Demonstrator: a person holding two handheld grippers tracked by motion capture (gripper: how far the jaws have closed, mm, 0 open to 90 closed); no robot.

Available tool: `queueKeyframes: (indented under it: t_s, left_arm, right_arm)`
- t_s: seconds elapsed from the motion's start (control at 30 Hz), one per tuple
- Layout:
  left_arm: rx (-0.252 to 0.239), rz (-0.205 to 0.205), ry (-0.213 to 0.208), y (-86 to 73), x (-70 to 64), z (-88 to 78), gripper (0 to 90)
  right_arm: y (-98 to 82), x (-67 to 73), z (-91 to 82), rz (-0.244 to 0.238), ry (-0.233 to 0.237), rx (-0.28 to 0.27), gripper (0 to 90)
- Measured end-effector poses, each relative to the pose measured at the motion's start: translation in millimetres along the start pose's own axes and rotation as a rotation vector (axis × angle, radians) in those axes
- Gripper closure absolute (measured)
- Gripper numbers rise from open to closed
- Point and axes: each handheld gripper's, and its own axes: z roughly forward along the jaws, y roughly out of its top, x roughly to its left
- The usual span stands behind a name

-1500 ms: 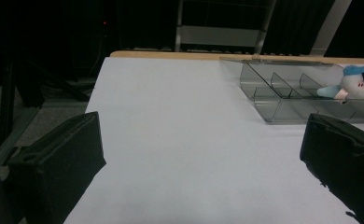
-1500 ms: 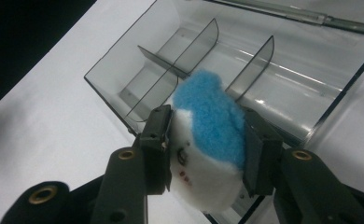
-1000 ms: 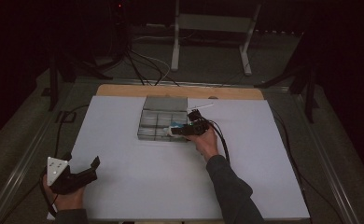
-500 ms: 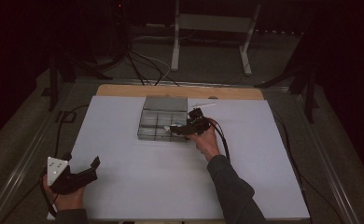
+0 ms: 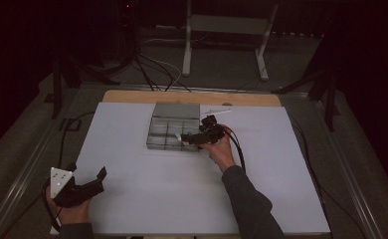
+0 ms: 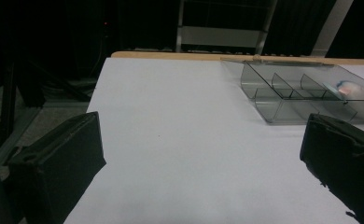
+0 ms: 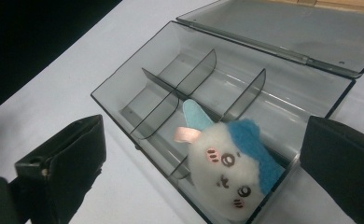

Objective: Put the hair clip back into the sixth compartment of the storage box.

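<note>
Plush toy (image 7: 231, 172) lies in compartment of clear box (image 7: 138, 79); dividers alongside.

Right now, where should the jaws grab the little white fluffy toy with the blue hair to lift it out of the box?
Probably around the white fluffy toy's round head, coming from above. It lies face up in an end compartment of the clear grey plastic box, and the walls block a sideways approach. The pointed blue ear looks too thin to grip.

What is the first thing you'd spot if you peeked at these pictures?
A little plush toy with a white face and blue hair lies in a corner compartment of the clear divided box, whose lid is flipped open. The right gripper has just opened its jaws, one on either side of it, without touching.
</note>
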Motion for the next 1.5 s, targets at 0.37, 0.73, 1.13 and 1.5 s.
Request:
queueKeyframes:
  t_s: [0.37,0.73,1.13,1.5]
  left_arm:
    - [-0.001,-0.001,0.0,0.0,0.0,-0.1,0.6]
    - [0.004,0.004,0.0,-0.1,-0.6,-0.1,0.6]
    - [0.003,0.001,0.001,-0.2,-0.7,-0.2,0.6]
    - [0.0,-0.002,0.0,-0.1,-1.0,-0.5,0.6]
  right_arm:
    - [1.5,0.6,-11.6,-0.014,-0.023,-0.024,0.0]
    - [-3.7,-0.9,-34.8,-0.027,-0.052,-0.049,0.0]
    - [-23.3,-5.4,-56.7,-0.053,-0.109,-0.054,0.0]
    - [-45.8,-10.0,-85.9,-0.083,-0.159,-0.06,0.0]
